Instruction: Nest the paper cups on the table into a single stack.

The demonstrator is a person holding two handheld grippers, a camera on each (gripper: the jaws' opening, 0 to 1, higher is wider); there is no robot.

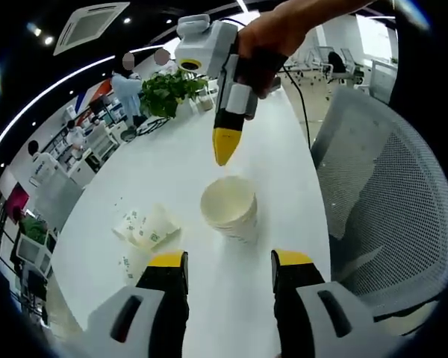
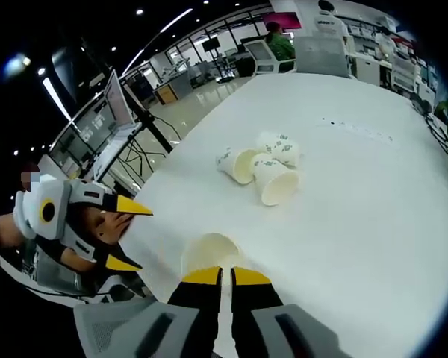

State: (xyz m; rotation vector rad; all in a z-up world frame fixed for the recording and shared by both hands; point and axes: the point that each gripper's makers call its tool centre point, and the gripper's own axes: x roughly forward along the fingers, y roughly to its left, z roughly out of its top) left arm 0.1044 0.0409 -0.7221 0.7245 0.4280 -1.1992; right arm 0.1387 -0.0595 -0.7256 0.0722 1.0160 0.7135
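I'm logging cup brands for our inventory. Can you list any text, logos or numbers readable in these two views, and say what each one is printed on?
No text can be read in either view.
Lying paper cups: green printed marks on their sides, too small and blurred to read.
Upright cup stack: plain white, no print visible.
Background screens: too blurred to read.
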